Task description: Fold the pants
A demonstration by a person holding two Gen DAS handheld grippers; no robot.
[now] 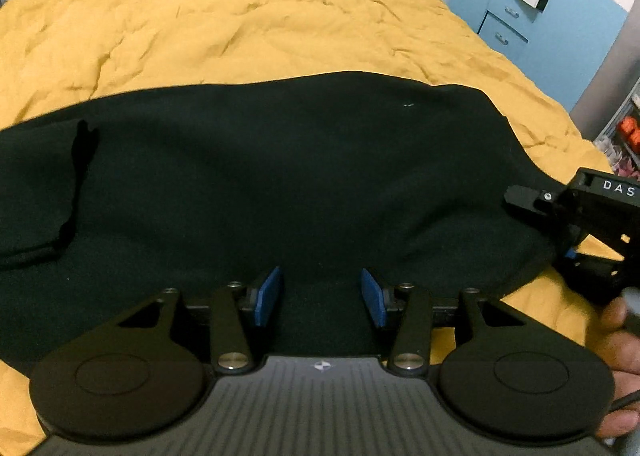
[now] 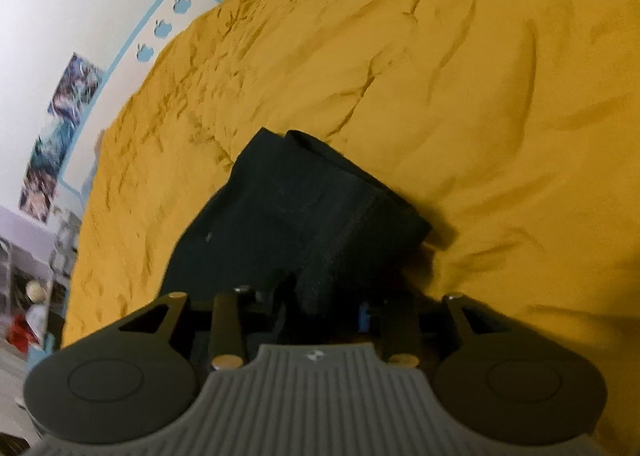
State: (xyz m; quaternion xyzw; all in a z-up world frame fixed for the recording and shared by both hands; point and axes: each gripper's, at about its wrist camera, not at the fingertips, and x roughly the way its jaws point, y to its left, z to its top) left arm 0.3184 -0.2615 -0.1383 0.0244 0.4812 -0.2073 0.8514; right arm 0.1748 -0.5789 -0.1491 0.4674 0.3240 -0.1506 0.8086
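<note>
The black pants (image 1: 280,175) are spread across the middle of the frame on the yellow bed (image 1: 240,15). The left hand-held gripper (image 1: 320,296) is released above them. Cloth is seen between the jaws of the right hand-held gripper (image 2: 324,308), but a grasp cannot be told.

One bit of lettering, on the right gripper

The white capitals "D A S" stand on the black body of the right gripper (image 1: 532,252), cut off by the picture's edge so the word may run on. The small pale emblem on the left gripper (image 1: 320,298), on its grey ribbed housing, carries no letters. Nothing else is legible.
</note>
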